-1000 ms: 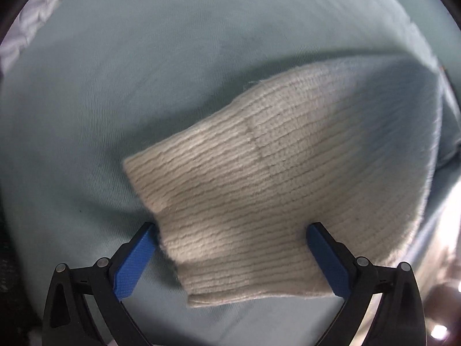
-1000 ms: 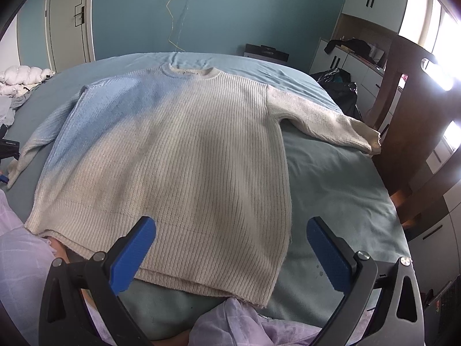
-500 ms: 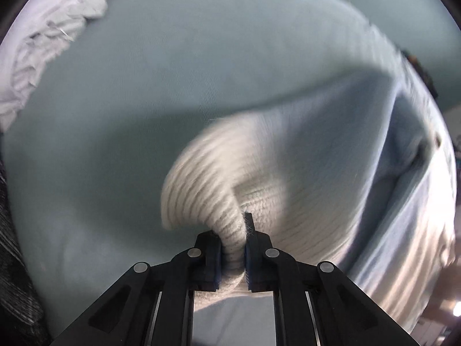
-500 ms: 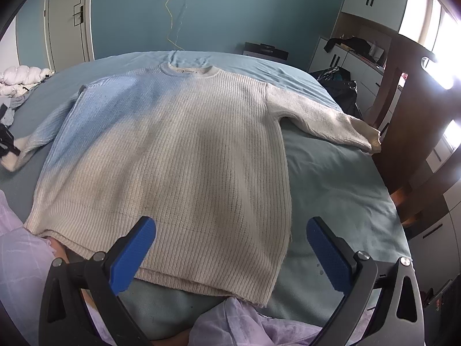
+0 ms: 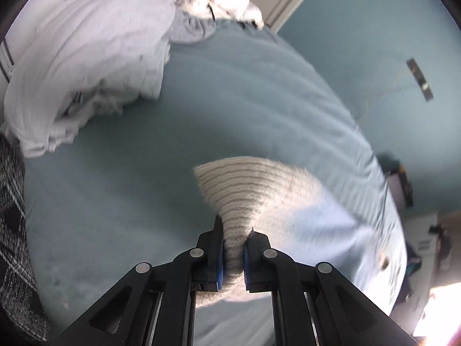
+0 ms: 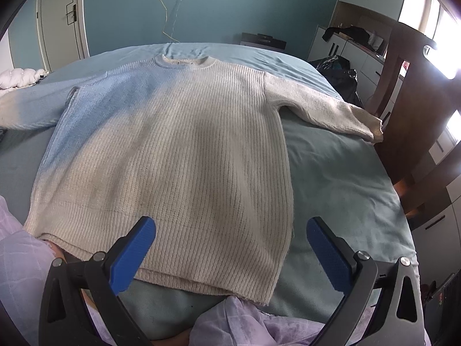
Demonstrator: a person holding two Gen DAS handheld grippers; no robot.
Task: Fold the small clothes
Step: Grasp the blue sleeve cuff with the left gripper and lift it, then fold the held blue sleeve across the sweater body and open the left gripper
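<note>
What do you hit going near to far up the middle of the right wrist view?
Lilac fabric → sweater hem → sweater body → sweater collar → bare teal bedsheet → teal wall.

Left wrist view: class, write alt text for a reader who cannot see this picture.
The left gripper is shut on the cuff of a cream knit sweater sleeve, lifted above a light blue bed sheet. A heap of white laundry lies at upper left, and a dark plaid fabric at the left edge.
</note>
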